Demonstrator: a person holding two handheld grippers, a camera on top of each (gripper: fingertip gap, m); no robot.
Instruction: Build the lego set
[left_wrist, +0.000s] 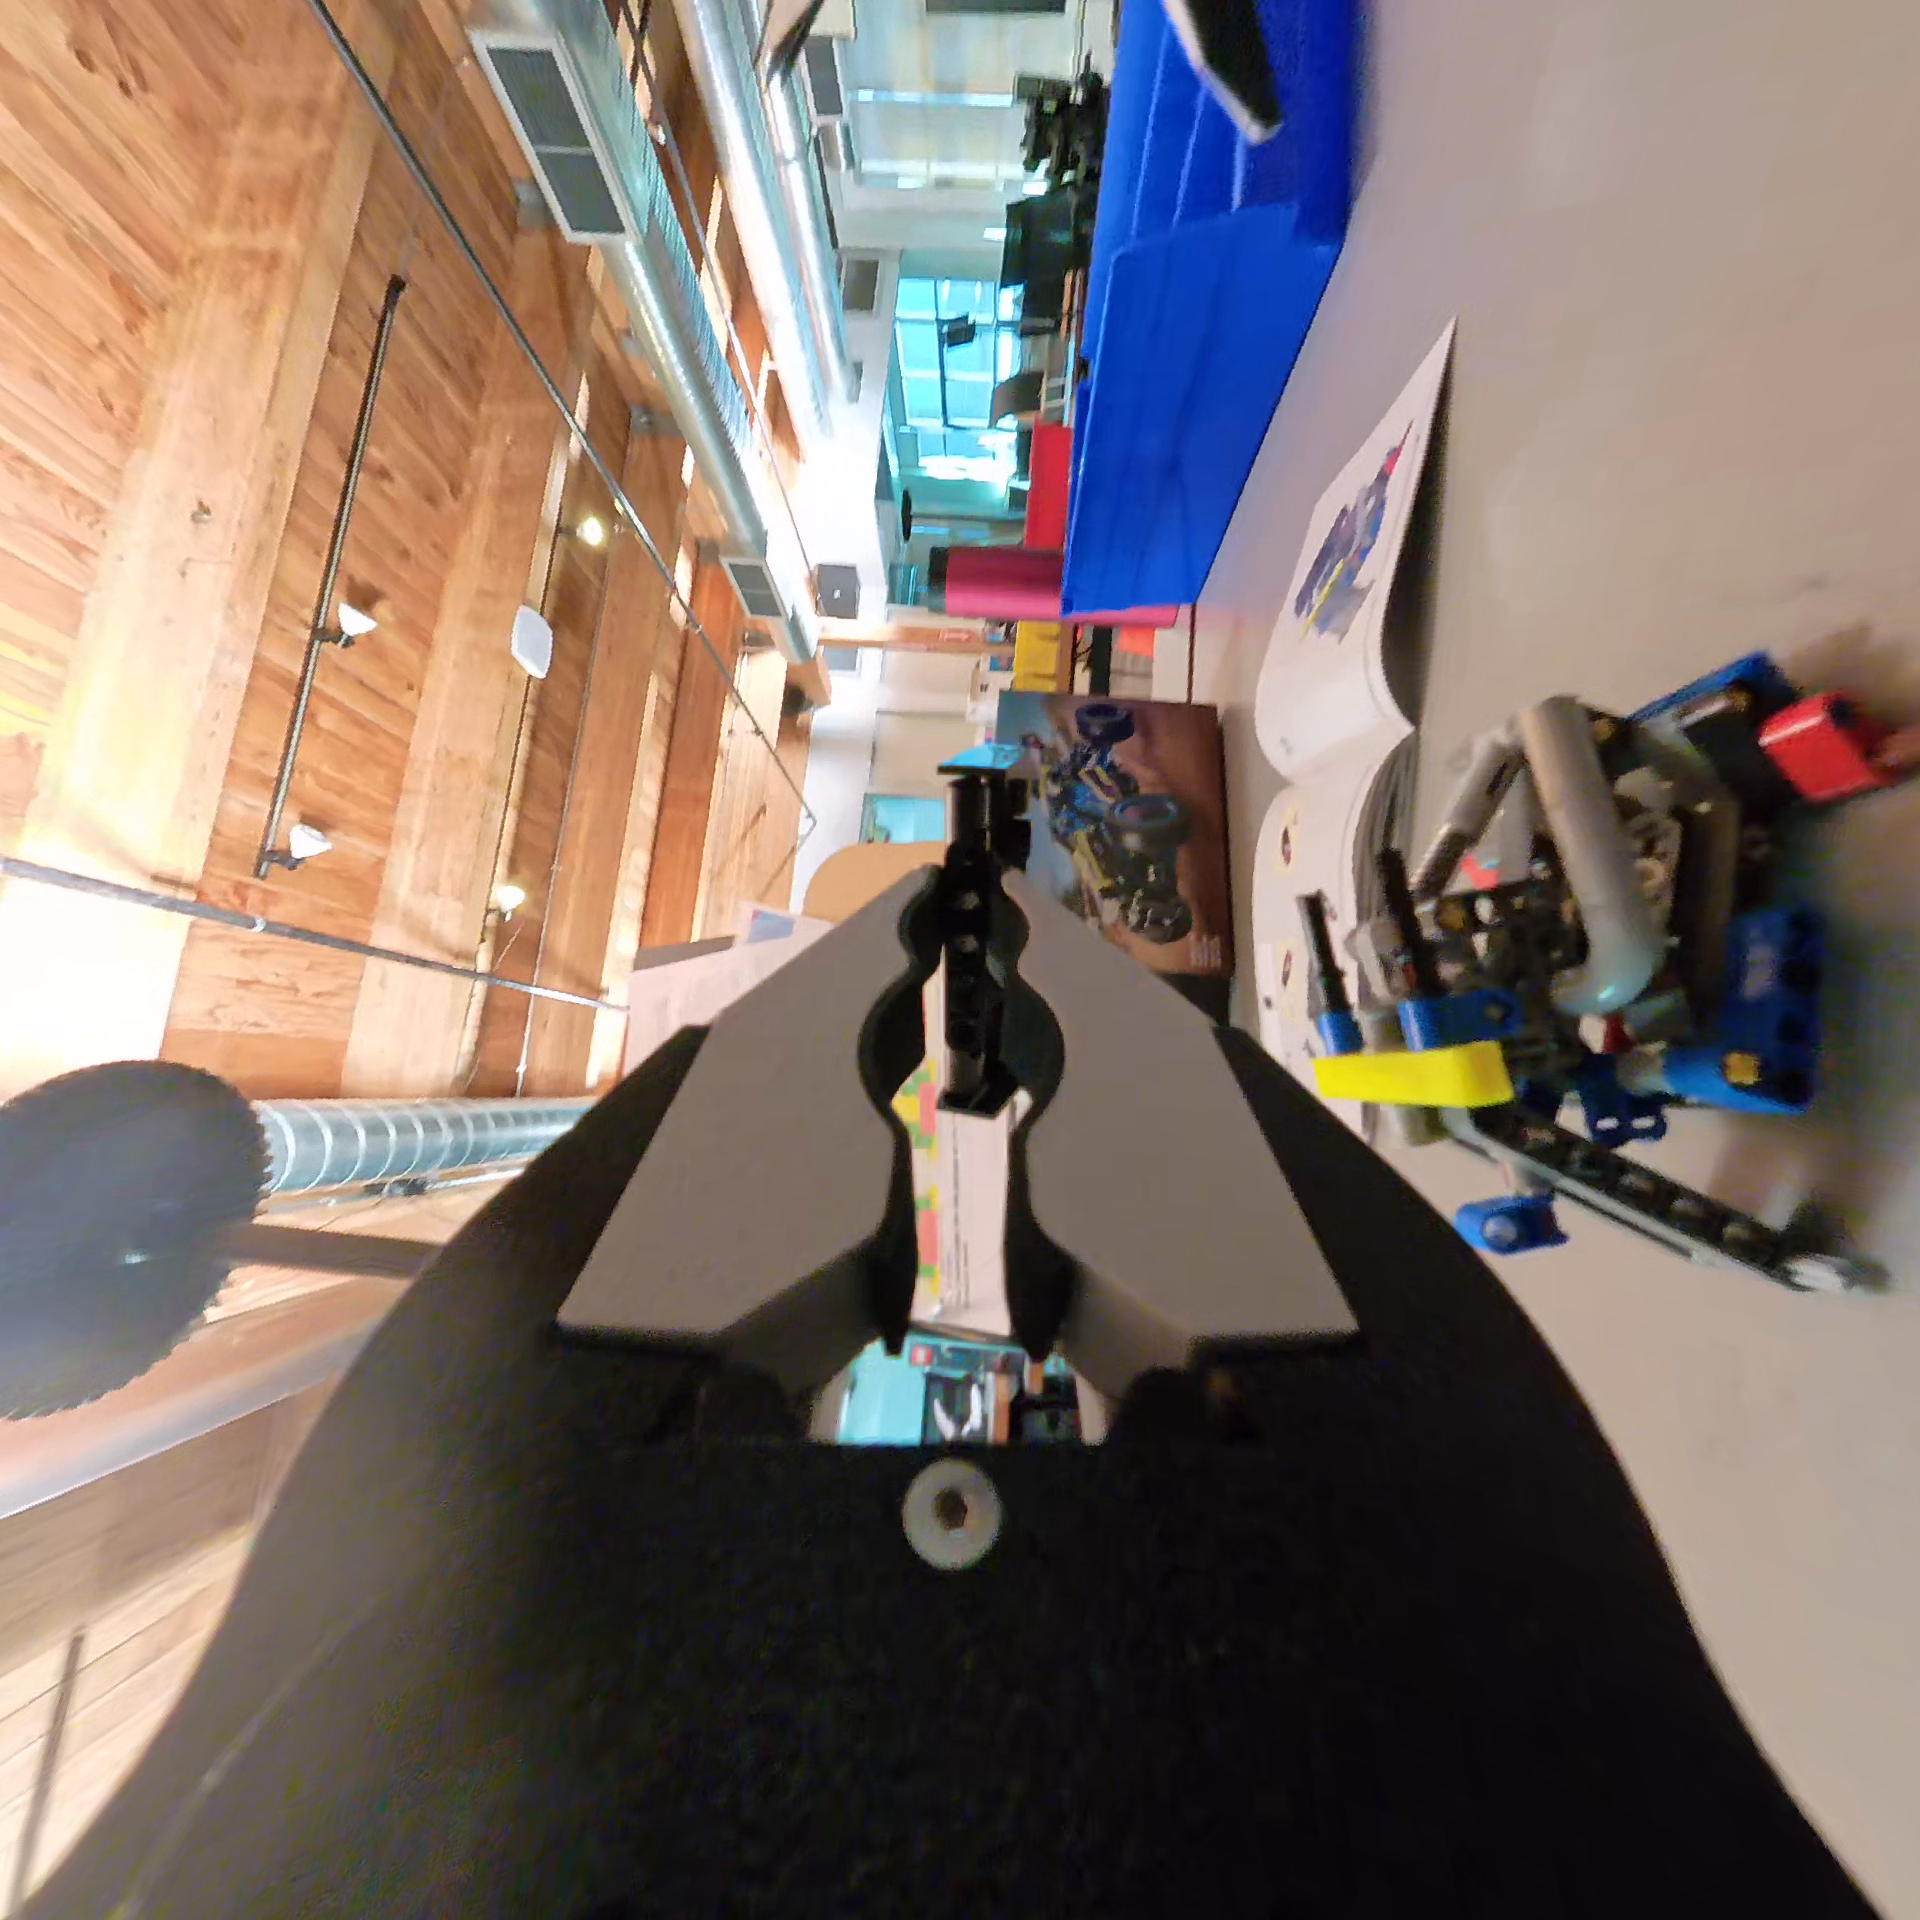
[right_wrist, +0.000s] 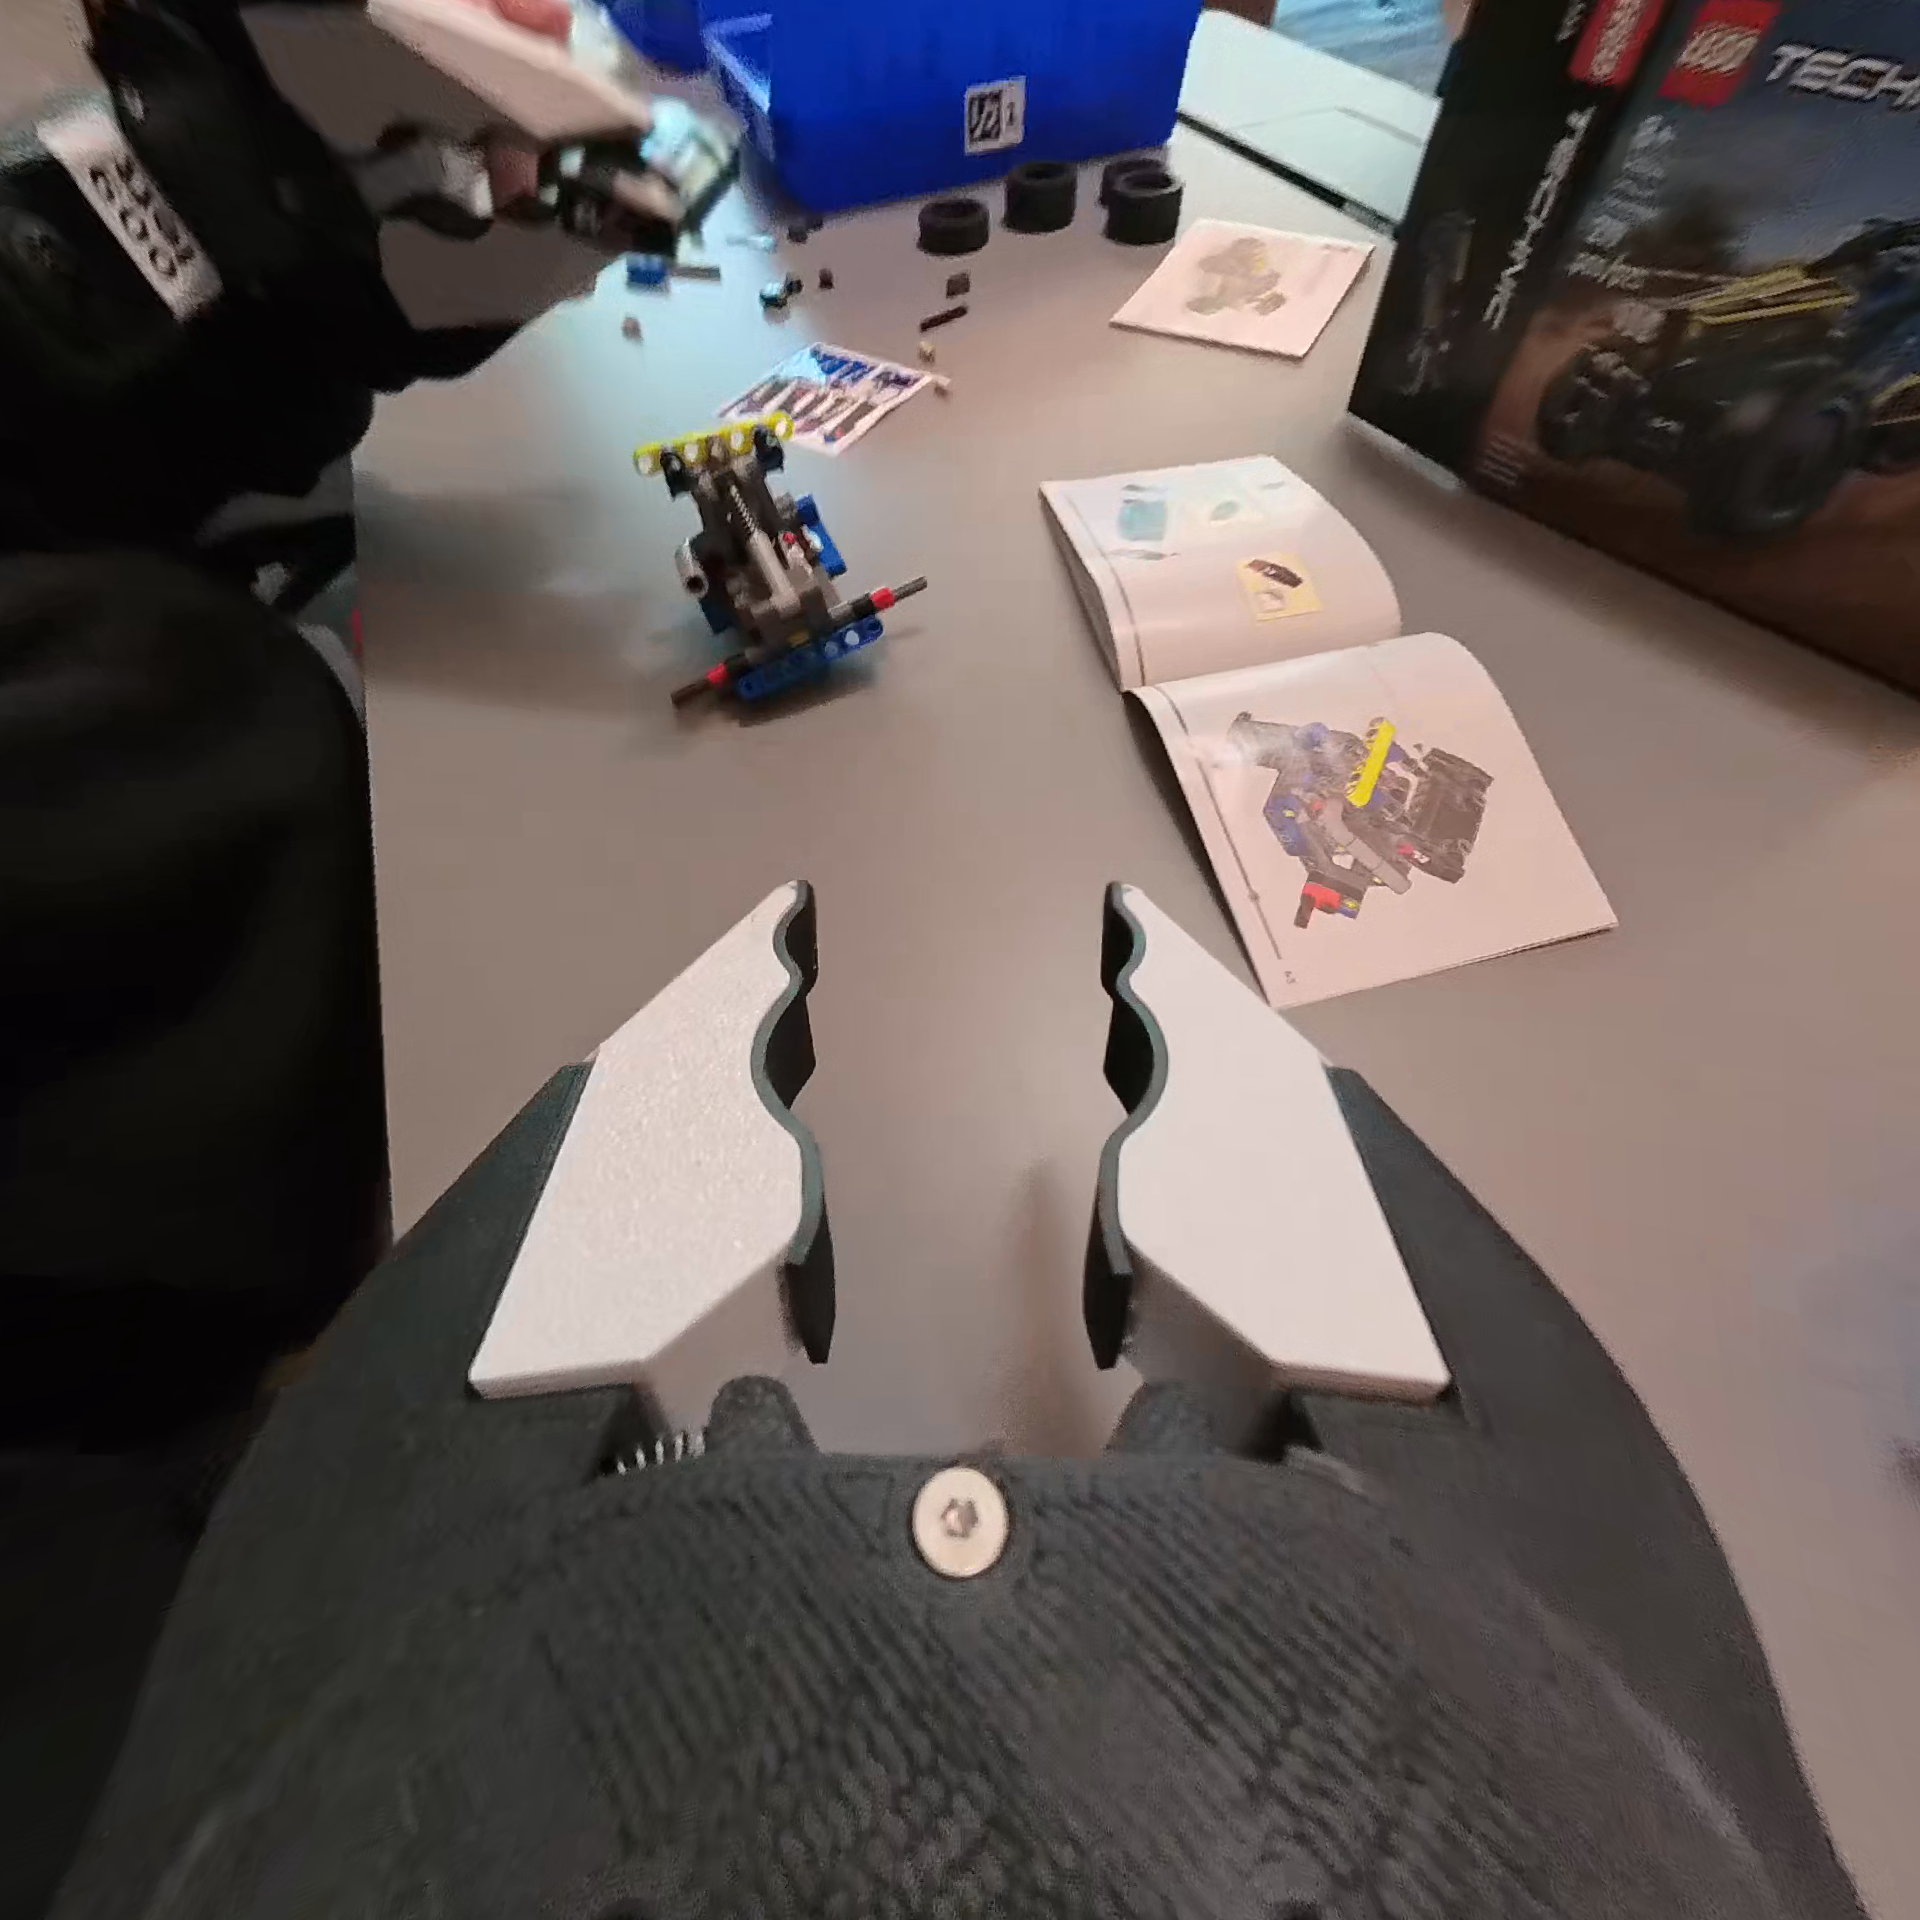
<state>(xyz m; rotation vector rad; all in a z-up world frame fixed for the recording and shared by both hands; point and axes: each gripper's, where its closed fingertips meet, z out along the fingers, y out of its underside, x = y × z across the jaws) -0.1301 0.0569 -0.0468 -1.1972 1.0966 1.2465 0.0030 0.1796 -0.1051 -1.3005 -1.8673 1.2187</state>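
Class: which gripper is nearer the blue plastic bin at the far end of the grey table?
Left. The left gripper, clamped on a black pin-holed beam, is raised just before the blue bin. The open right gripper hangs far back, near the open booklet.

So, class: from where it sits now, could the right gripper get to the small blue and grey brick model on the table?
Probably yes. The right gripper is open and empty, and bare grey table lies between it and the brick model. The open instruction booklet sits off to one side.
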